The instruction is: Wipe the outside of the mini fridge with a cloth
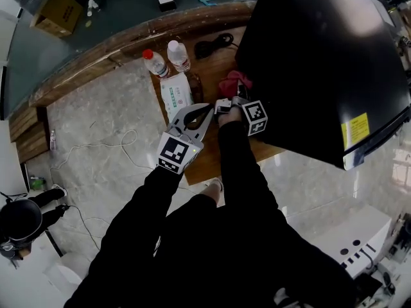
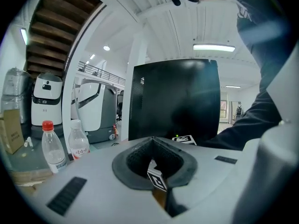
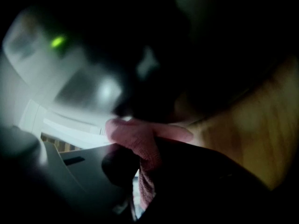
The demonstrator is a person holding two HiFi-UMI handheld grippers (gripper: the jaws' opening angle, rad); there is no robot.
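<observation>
Marble floor surrounds a wooden table on which the black fridge stands, filling the head view toward 2 o'clock. The pink cloth lies bunched just beside the foot of the fridge's near side wall, at about 9 o'clock from the fridge. The right gripper sits at the cloth's 6 o'clock with its jaws clenched on a fold. Its own view shows the fabric pinched between them and a dark surface close ahead, probably so the cloth can be pressed onto that side. The left gripper, at 9 o'clock of the right one, has its jaws together on nothing and seems parked out of the way. Two bottles and a wipes pack stand farther out, toward 10 o'clock.
</observation>
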